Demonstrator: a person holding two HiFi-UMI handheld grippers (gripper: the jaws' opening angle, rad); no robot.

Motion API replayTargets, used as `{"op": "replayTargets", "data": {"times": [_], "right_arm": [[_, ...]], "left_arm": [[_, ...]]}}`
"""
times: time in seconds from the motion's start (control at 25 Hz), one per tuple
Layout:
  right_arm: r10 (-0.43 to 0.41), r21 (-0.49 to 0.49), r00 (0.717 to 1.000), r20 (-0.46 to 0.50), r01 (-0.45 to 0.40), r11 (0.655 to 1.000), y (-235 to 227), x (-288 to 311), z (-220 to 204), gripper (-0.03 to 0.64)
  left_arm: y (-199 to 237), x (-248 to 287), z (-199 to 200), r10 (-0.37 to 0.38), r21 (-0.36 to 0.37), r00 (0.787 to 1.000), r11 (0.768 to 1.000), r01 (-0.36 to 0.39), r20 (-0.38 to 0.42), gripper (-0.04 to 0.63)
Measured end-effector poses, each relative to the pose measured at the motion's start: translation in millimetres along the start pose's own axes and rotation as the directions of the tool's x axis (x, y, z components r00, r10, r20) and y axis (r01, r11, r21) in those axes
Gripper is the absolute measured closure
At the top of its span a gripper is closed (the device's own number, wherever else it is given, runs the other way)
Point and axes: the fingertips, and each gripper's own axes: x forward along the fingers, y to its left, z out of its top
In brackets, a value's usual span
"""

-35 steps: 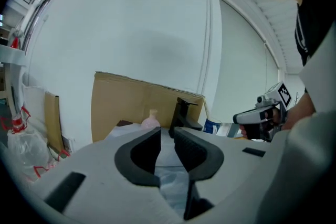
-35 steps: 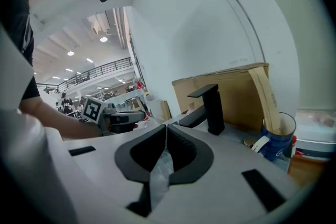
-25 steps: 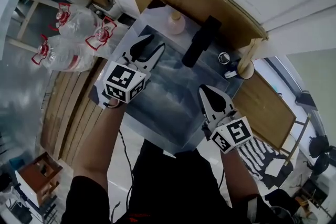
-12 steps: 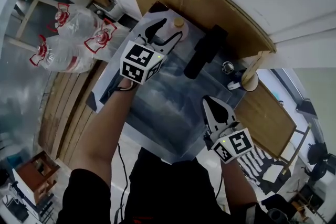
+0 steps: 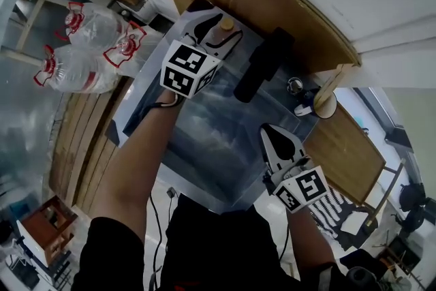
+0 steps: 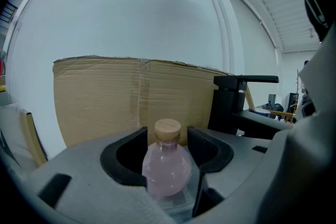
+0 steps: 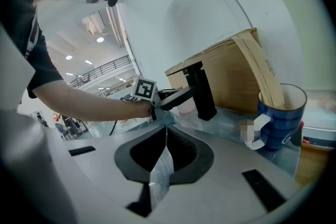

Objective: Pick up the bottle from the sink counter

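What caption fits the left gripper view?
Open left gripper straddles the pink cork-stoppered bottle; black faucet at right, cardboard behind.

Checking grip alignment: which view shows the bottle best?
The left gripper view: the bottle sits centred, tan cap and pink body between the open jaws. The head view shows only its cap from above; the right gripper view doesn't clearly show it.

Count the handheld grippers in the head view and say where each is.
2. The left gripper is at the sink's back edge, open jaws around the pink bottle. The right gripper hangs over the sink's near side, jaws together.
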Motion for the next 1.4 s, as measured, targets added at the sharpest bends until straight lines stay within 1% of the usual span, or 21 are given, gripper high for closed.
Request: {"op": "replayTargets", "data": {"times": [0.2,0.28,0.44,0.56,0.92,1.4], "right_arm": [[0.007,0.001,1.000,0.006,-0.007,1.000,-2.2,2.9,-0.1,0.617],[0.007,0.002,1.000,0.007,-0.007,1.000,-3.2,3.4,0.3,0.617],[0.002,0.006,1.000,0.001,-0.002,1.000,-6.3,3.8,-1.2,0.617],[0.002,0.008,1.000,0.002,-0.002,1.000,-7.9,3.7,-0.4,0.617],[0.008,0.016,1.000,0.000,-0.008,1.000,-7.1,2.5,-2.1,0.617],[0.004,0.015,1.000,0.009,-0.004,1.000,-4.0,-3.2,2.2,0.617]], "left_arm": [[1.7,4.7,-4.3,0.009,0.016,1.000,1.000,-0.009,-0.008,0.365],[3.4,5.1,-4.5,0.022,0.021,1.000,1.000,-0.022,-0.002,0.411],[4.8,5.1,-3.9,0.028,0.023,0.999,0.999,-0.029,0.014,0.417],[4.5,4.6,-2.7,0.041,0.028,0.999,0.999,-0.042,0.027,0.442],[4.4,4.0,-3.1,0.059,0.027,0.998,0.998,-0.060,0.015,0.446],[-4.4,-1.7,-5.9,0.038,0.051,0.999,0.998,-0.037,-0.019,0.446]]}}
